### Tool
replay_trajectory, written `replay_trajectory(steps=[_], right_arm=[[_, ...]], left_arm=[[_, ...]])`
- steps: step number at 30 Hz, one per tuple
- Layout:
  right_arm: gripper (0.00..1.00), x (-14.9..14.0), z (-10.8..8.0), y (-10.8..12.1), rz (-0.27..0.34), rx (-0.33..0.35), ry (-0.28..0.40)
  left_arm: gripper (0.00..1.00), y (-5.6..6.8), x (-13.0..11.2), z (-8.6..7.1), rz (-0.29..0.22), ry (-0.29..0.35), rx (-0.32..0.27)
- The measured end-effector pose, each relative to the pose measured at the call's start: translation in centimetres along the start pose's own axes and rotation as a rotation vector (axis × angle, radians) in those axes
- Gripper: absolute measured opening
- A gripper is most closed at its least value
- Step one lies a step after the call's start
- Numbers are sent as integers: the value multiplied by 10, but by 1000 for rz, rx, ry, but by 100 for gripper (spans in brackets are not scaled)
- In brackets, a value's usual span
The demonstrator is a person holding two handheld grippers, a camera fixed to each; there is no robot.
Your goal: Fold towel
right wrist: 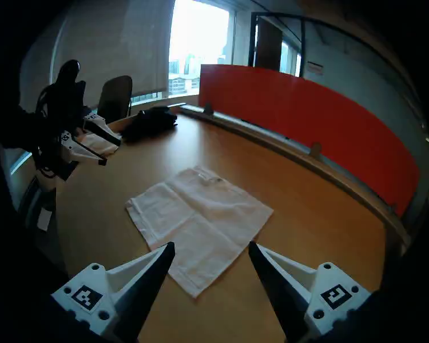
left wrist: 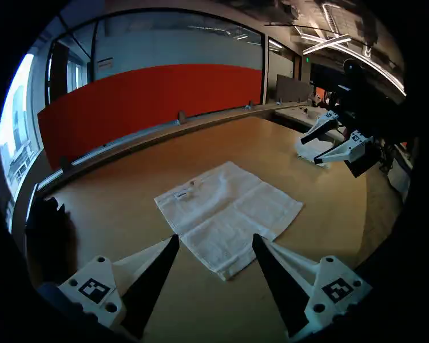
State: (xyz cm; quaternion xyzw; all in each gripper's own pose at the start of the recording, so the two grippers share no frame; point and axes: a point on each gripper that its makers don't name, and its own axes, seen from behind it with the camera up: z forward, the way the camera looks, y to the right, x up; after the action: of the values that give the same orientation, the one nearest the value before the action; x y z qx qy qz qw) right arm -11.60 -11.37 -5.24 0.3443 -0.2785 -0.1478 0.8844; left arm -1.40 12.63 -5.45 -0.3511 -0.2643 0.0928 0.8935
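A white towel (left wrist: 229,214) lies flat on the wooden table (left wrist: 128,194), spread as a rough square with a small tag near its far corner. My left gripper (left wrist: 215,243) hovers open above the towel's near corner, nothing between its black fingers. In the right gripper view the same towel (right wrist: 200,220) lies ahead of my right gripper (right wrist: 210,248), which is open over the towel's near edge. Across the table in the left gripper view, the right gripper (left wrist: 316,150) hangs in the air, held by a hand. Likewise the left gripper (right wrist: 110,150) appears at the left of the right gripper view.
A red partition (left wrist: 151,100) runs along the table's far edge. A dark bundle (right wrist: 150,121) lies near the table's end, with an office chair (right wrist: 114,97) behind it by the window. A white cloth (left wrist: 313,150) sits at the table's right side.
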Motion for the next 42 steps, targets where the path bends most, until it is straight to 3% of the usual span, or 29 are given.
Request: replay_trajectory(steps=[12, 26, 42], right_arm=[[100, -38, 23, -9, 12, 15, -52], [100, -77, 51, -20, 5, 55, -114], [100, -121, 69, -22, -3, 85, -203]], left_arm=[[95, 6, -29, 21, -9, -40, -18], [95, 13, -70, 55, 15, -120, -52], [95, 17, -109, 85, -14, -202, -70]])
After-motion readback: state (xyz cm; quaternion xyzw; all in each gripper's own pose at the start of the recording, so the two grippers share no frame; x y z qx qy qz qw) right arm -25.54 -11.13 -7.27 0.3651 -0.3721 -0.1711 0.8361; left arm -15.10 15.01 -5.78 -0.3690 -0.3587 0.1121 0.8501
